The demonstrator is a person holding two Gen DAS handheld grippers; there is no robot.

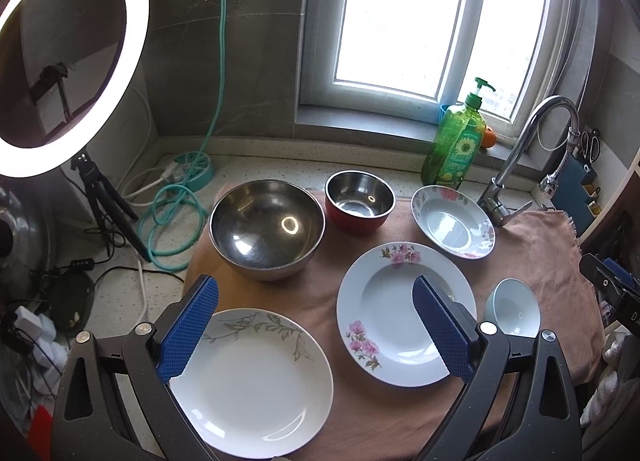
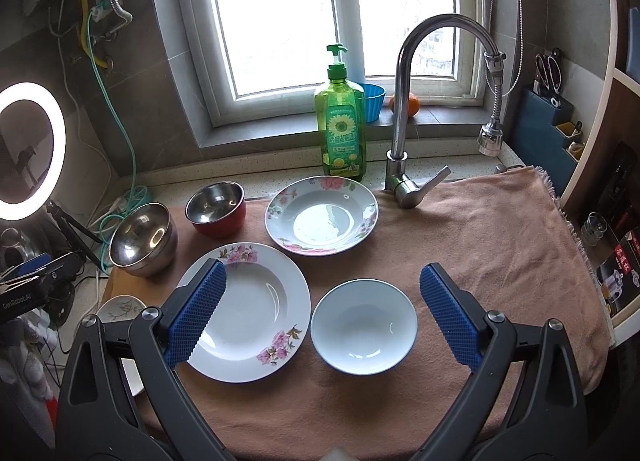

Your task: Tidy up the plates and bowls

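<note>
My left gripper (image 1: 316, 325) was spread wide with nothing between its blue pads, hovering above the near-left part of the pink cloth (image 1: 532, 245). My right gripper (image 2: 322, 315) was likewise spread wide and empty, hovering above the near-middle of that cloth (image 2: 480, 229).

Layout of the 6 dishes on the cloth:

1. The leaf-pattern white plate (image 1: 256, 385) lay flat at the near-left corner, directly below my left gripper. In the right wrist view only its edge (image 2: 120, 311) showed, behind my left finger.
2. The large pink-flowered plate (image 1: 394, 313) lay flat just right of plate 1, apart from it. In the right wrist view it (image 2: 256, 309) sat partly under my right gripper's left pad.
3. The pale blue bowl (image 2: 364, 327) stood upright, just beside plate 2, between my right gripper's pads in that view. The left wrist view showed it (image 1: 514, 311) at the near-right.
4. The large steel bowl (image 1: 267, 229) stood upright at the far left of the cloth.
5. The red steel-lined bowl (image 1: 360, 201) stood just right of bowl 4.
6. The small flowered plate (image 2: 322, 215) lay at the far middle, near the green soap bottle (image 2: 340, 117) and the faucet (image 2: 404, 133).

No dish was stacked on another.
</note>
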